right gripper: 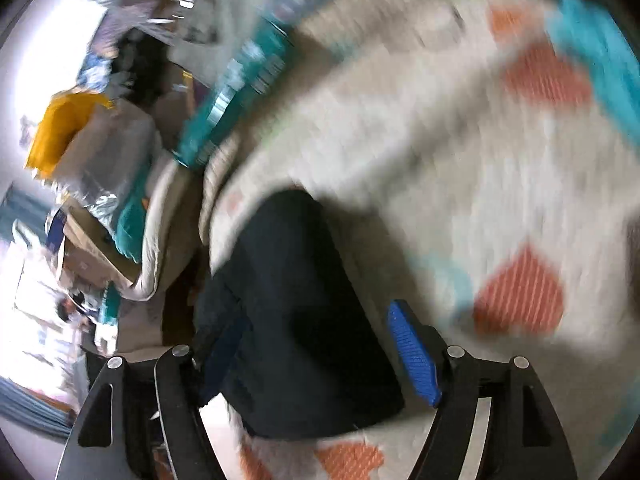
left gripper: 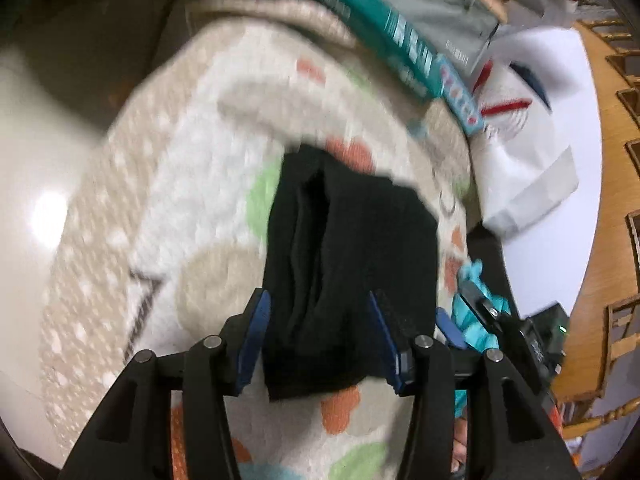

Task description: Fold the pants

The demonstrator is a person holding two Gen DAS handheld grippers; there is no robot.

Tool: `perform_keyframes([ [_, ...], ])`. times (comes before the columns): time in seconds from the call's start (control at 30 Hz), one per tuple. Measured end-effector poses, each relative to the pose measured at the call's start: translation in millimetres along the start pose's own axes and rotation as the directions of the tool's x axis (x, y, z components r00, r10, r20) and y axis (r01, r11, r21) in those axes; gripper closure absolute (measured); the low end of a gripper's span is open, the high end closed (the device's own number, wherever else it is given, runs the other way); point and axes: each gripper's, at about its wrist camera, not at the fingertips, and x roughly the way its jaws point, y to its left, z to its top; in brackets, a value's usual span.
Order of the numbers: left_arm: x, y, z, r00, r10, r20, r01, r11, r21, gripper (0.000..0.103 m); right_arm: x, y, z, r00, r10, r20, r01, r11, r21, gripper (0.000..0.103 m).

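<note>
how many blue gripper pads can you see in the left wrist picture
3. Two are the left gripper's pads, flanking the black pants; a third sits right, on the right gripper. Its partner may be hidden.

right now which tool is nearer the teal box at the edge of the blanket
Cannot tell. The left tool and right tool both straddle the black pants, with the teal box well beyond each.

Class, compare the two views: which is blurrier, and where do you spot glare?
Right wrist view: heavy motion smear over the blanket and clutter, window blown out at left. Left wrist view: milder blur, pants fairly readable, glare spot on the floor.
</note>
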Motion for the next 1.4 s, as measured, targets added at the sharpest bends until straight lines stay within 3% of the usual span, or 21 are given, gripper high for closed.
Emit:
perform_keyframes([
  [0.03, 0.3, -2.7, 4.3, 1.000, -0.013, 0.011, 0.013, 1.000, -0.005, 0.054, 4.5, 11.4, 9.0, 1.000, 0.030, -0.010, -0.030, 0.999, -0.018, 0.041],
  [0.1, 7.9, -8.8, 14.7, 0.999, -0.035, 0.009, 0.035, 0.999, -0.021, 0.054, 17.8, 24.7, 16.4, 0.995, 0.084, -0.061, -0.086, 0.995, -0.042, 0.043],
  [0.17, 23.0, -12.0, 23.5, 1.000, 0.000, -0.002, 0.000, 1.000, -0.030, 0.052, 40.1, 30.9, 23.0, 0.993, 0.049, -0.108, -0.057, 0.996, -0.073, 0.044],
  [0.27, 49.3, 4.3, 32.0, 0.994, 0.095, -0.046, -0.099, 0.991, -0.091, 0.050, 57.1, 17.9, 31.0, 0.995, -0.024, -0.092, 0.022, 0.999, -0.025, 0.044],
  [0.37, 60.7, 21.5, 35.2, 0.997, 0.051, -0.051, -0.059, 0.984, -0.166, 0.046, 54.4, -6.0, 38.1, 0.997, 0.005, -0.077, 0.001, 0.997, 0.082, 0.043],
  [0.5, 59.7, 12.5, 37.3, 0.994, 0.095, -0.055, -0.100, 0.989, -0.105, 0.046, 33.4, -18.9, 40.5, 0.999, -0.015, -0.046, 0.020, 0.996, 0.091, 0.033],
  [0.6, 48.3, 15.8, 36.6, 0.995, 0.084, -0.048, -0.089, 0.988, -0.129, 0.046, 7.3, -24.7, 34.9, 0.999, -0.016, -0.039, 0.020, 0.996, 0.088, 0.030],
  [0.7, 22.0, 14.7, 29.4, 0.991, 0.130, -0.011, -0.130, 0.987, -0.091, 0.045, -24.9, -26.1, 17.6, 0.996, -0.078, -0.042, 0.079, 0.997, 0.019, 0.028],
  [0.83, -29.8, 11.4, 6.1, 0.969, 0.222, 0.108, -0.220, 0.975, -0.027, 0.041, -52.5, -18.5, -20.5, 0.986, -0.156, -0.057, 0.149, 0.983, -0.107, 0.027],
  [0.93, -62.2, 10.2, -20.5, 0.949, 0.261, 0.176, -0.262, 0.965, -0.017, 0.038, -61.5, -10.8, -53.2, 0.985, -0.154, -0.077, 0.141, 0.977, -0.159, 0.026],
  [1.0, -79.5, 5.4, -41.1, 0.928, 0.297, 0.224, -0.304, 0.953, -0.005, 0.038, -64.4, -6.7, -73.3, 0.986, -0.138, -0.091, 0.120, 0.976, -0.181, 0.026],
  [1.13, -103.7, -14.8, -84.8, 0.854, 0.387, 0.349, -0.429, 0.902, 0.051, 0.033, -64.9, 5.4, -112.1, 0.983, -0.153, -0.096, 0.124, 0.957, -0.261, 0.026],
  [1.23, -120.7, -34.2, -124.1, 0.759, 0.434, 0.484, -0.526, 0.848, 0.065, 0.023, -68.7, 13.0, -133.0, 0.979, -0.195, -0.061, 0.163, 0.925, -0.344, 0.025],
  [1.3, -132.6, -43.7, -145.7, 0.701, 0.431, 0.568, -0.552, 0.832, 0.051, 0.014, -74.6, 17.6, -144.6, 0.975, -0.220, -0.031, 0.190, 0.898, -0.396, 0.025],
  [1.4, -149.6, -63.4, -168.0, 0.629, 0.408, 0.662, -0.588, 0.806, 0.062, 0.002, -86.5, 21.9, -154.3, 0.975, -0.221, 0.011, 0.204, 0.883, -0.423, 0.024],
])
